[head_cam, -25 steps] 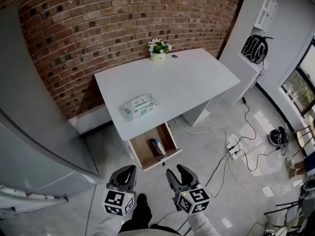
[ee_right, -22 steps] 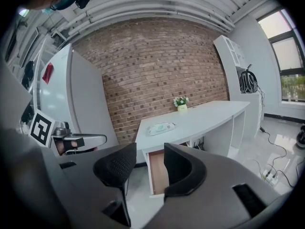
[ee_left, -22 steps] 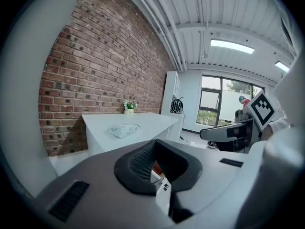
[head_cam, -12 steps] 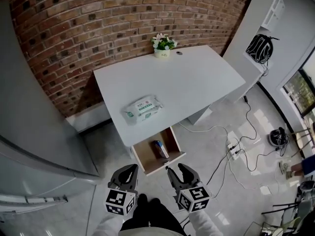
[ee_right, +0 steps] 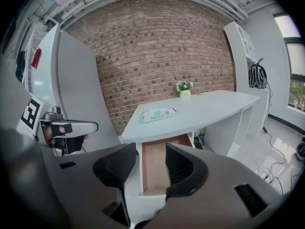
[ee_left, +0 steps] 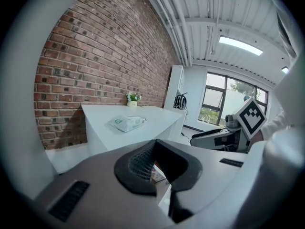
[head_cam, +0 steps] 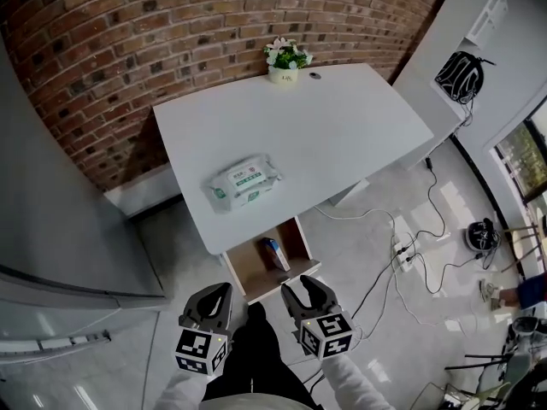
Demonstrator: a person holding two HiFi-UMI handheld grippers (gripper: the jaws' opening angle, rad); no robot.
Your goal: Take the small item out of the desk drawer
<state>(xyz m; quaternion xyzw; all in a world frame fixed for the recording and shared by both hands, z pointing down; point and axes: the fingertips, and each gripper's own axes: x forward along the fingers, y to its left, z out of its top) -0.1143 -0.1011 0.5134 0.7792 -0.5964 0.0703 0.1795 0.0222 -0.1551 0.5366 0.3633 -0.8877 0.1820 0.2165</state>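
I'd lower the right tongs (head_cam: 306, 293), empty and just opened wider, straight over the small blue-and-white item (head_cam: 273, 253) lying in the open brown drawer (head_cam: 250, 268) under the white tabletop (head_cam: 333, 135), keeping the slightly parted, empty left tongs (head_cam: 213, 299) clear.

Drawer (head_cam: 253, 269) rear hidden under desk (head_cam: 342, 126); small item (head_cam: 274, 253) print unreadable.

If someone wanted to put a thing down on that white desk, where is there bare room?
Nearly all the desk is bare: the broad right half, from the wipes pack across to the right edge, and the middle between the pack and the flower pot at the back. The open drawer is tighter: the small item lies in it.
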